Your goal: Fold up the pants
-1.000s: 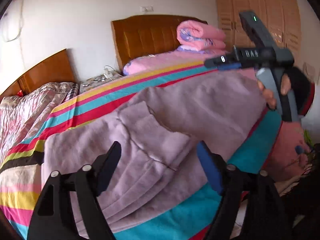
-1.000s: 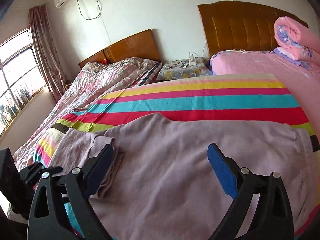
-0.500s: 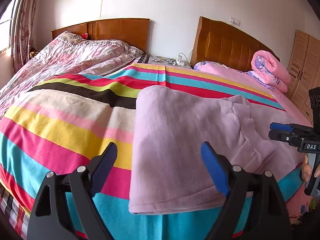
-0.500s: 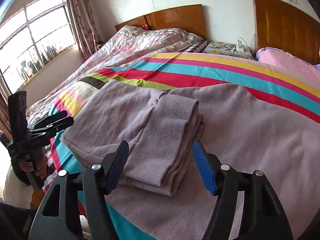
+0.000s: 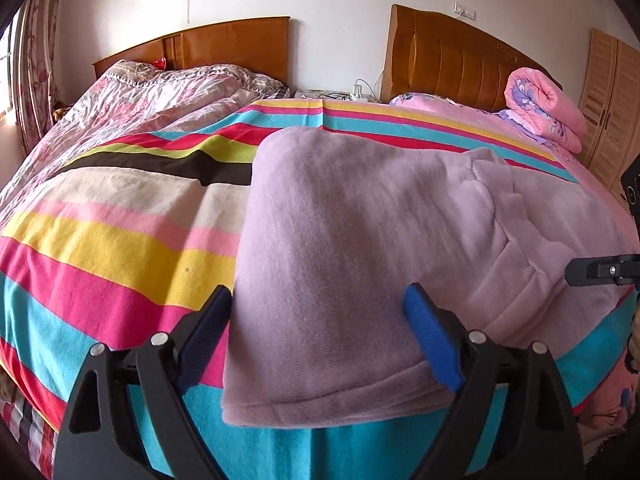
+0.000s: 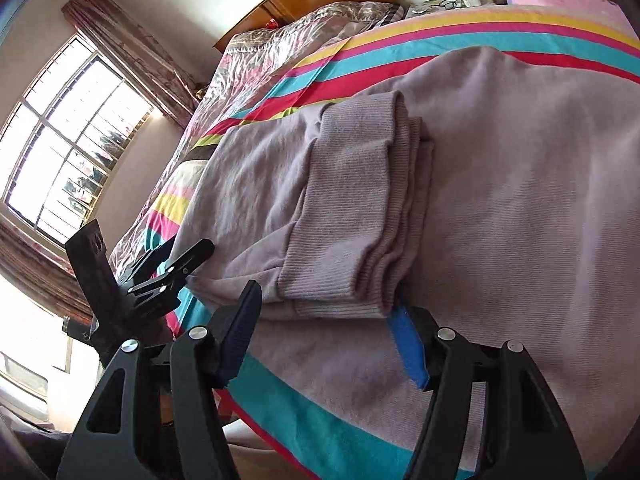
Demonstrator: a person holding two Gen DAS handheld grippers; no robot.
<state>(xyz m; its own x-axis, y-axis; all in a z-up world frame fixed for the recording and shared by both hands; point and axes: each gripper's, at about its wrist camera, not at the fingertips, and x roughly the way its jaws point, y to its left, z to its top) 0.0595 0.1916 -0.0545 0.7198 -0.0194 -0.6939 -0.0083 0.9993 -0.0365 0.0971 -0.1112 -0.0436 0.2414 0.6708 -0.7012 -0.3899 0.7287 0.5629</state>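
Lilac pants (image 5: 360,216) lie folded on the striped bed cover (image 5: 120,240). My left gripper (image 5: 318,320) is open and straddles the near folded edge, its pads clear of the cloth. In the right wrist view the ribbed cuffs (image 6: 352,200) lie doubled on top of the pants (image 6: 540,200). My right gripper (image 6: 324,316) stands open around the cuffs' near end, the blue pad right against the cloth. The left gripper (image 6: 188,268) sits at the pants' left corner. A black finger of the right gripper (image 5: 576,272) pokes in at the right edge.
A second bed with a floral quilt (image 5: 132,104) adjoins on the left. Two wooden headboards (image 5: 452,64) stand against the far wall, and a rolled pink quilt (image 5: 544,108) lies by a wardrobe (image 5: 612,112). A window (image 6: 68,160) is on the left.
Both grippers have swung round and come down to the pants' near edge. The right gripper's jaws have narrowed, and the cuffs now lie between them. The left view has rolled level.
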